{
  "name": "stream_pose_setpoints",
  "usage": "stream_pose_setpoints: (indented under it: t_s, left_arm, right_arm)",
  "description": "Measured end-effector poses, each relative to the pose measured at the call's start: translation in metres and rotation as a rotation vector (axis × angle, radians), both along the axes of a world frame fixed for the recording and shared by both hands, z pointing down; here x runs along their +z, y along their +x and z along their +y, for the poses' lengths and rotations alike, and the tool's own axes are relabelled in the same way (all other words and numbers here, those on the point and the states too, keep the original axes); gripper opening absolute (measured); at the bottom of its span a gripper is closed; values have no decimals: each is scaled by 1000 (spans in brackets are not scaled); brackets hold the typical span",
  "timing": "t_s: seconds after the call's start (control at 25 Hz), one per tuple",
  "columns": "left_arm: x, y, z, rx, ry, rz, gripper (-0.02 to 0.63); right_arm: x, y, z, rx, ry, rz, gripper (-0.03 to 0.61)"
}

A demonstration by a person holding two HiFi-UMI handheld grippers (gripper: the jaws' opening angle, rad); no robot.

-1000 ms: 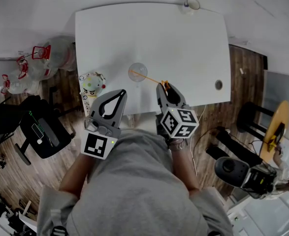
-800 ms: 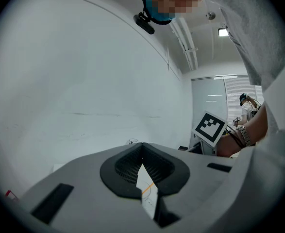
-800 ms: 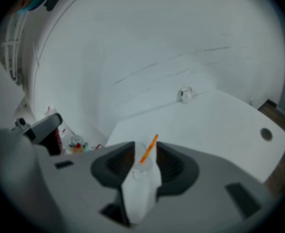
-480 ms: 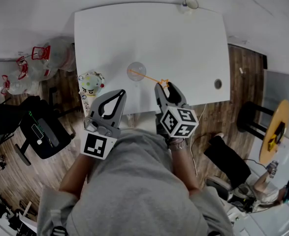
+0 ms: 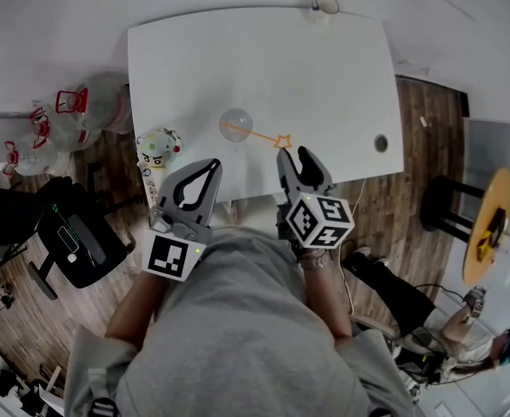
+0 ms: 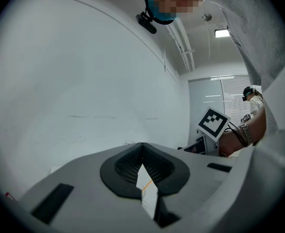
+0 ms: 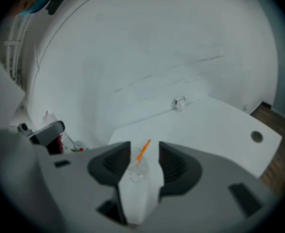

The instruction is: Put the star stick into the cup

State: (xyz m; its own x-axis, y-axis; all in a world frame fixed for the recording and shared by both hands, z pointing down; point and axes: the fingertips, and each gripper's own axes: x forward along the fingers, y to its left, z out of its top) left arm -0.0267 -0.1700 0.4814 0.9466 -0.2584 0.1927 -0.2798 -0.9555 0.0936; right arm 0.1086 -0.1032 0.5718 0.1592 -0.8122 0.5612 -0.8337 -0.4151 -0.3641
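The thin orange star stick [image 5: 256,133] leans in the clear plastic cup [image 5: 235,124] on the white table [image 5: 324,76]. Its star end tilts out towards the right gripper [image 5: 294,155], whose jaws are opening just short of the star and pinch nothing. The left gripper [image 5: 213,163] hovers at the table's near edge, jaws together and empty. A round painted toy head [image 5: 160,146] sits beside the table's left edge, apart from the cup.

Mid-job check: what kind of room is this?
Likely an office or lab: white desk with a cable hole, black swivel chair on wood-plank floor, large clear water jugs with red handles.
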Motion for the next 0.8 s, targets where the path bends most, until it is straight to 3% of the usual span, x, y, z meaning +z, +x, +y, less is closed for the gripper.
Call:
stream_pose_setpoints:
  t_s: [0.08, 0.28, 0.8]
  left_arm:
    - [-1, 0, 3, 1, -6, 6, 29]
    - [-7, 2, 8, 4, -7, 25, 29]
    - [-24, -1, 7, -14, 21, 75, 29]
  right_arm:
    - [-7, 0, 4, 7, 20, 7, 196]
    - [-25, -4, 14, 4, 64, 44, 55]
    - [-60, -28, 9, -105, 163, 84, 34]
